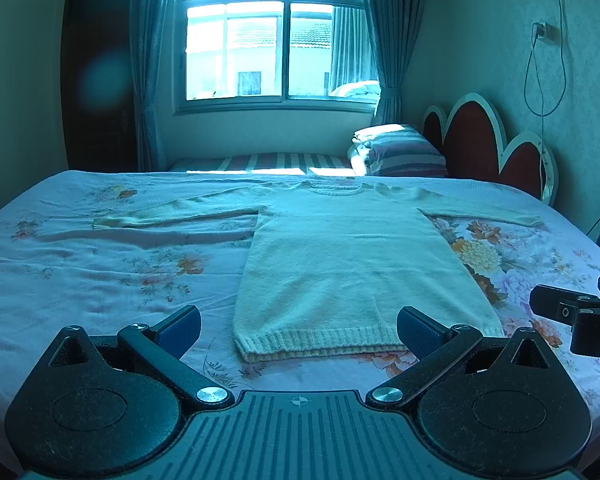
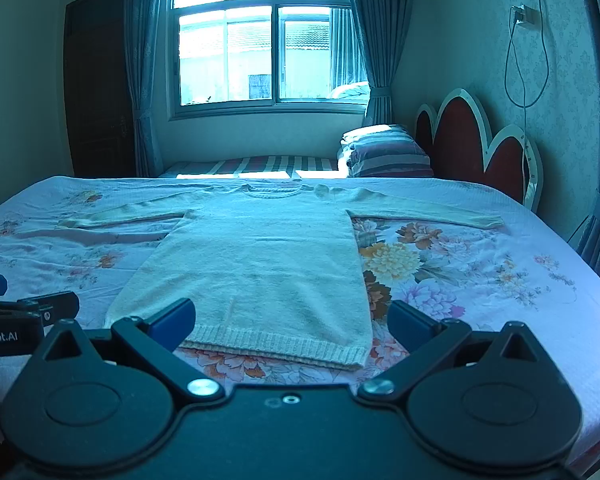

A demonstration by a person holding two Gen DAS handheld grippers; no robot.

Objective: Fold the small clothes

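Note:
A pale knit sweater (image 1: 340,264) lies flat on the floral bedsheet (image 1: 100,280), hem toward me, both sleeves spread out sideways, collar at the far side. It also shows in the right wrist view (image 2: 256,264). My left gripper (image 1: 298,330) is open and empty, just in front of the hem's left part. My right gripper (image 2: 292,326) is open and empty, in front of the hem's right part. The right gripper's body shows at the right edge of the left wrist view (image 1: 572,312); the left gripper's body shows at the left edge of the right wrist view (image 2: 24,316).
The bed (image 2: 480,280) fills the foreground. A striped pillow stack (image 1: 400,150) and a red scalloped headboard (image 1: 484,140) stand at the far right. A window (image 1: 276,32) with curtains is behind, a dark door (image 1: 96,80) at far left. A cable (image 1: 540,72) hangs on the right wall.

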